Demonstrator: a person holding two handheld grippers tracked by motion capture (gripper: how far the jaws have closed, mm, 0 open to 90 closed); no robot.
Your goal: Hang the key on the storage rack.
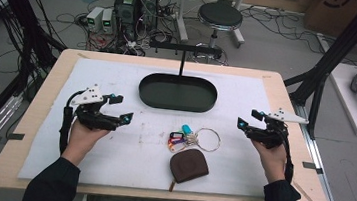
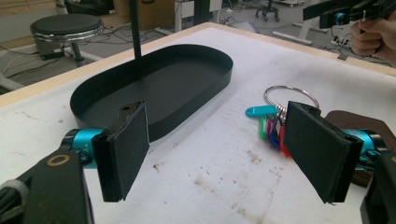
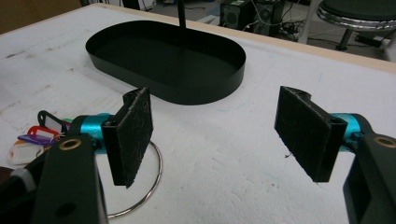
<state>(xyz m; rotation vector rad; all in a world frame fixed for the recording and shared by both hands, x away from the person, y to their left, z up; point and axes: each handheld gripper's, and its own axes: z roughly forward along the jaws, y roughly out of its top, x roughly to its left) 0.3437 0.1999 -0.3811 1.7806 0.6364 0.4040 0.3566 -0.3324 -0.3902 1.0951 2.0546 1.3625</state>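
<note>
A black oval tray (image 1: 176, 103) with an upright post stands at the middle back of the white mat; it also appears in the left gripper view (image 2: 196, 88) and the right gripper view (image 3: 224, 81). In front of it lies a bunch of coloured key tags (image 1: 180, 138) on a metal ring (image 1: 208, 139), and a brown pouch (image 1: 189, 165) lies nearer the person. My left gripper (image 1: 120, 107) hovers left of the tags, open and empty. My right gripper (image 1: 247, 118) hovers to their right, open and empty. The tags (image 2: 270, 126) lie just beyond my left jaws.
The white mat (image 1: 110, 158) covers a wooden table (image 1: 41, 96). Beyond the table stand a round stool (image 1: 220, 15), computer boxes (image 1: 136, 3) and many cables on the floor. A black frame post (image 1: 340, 52) rises at the right.
</note>
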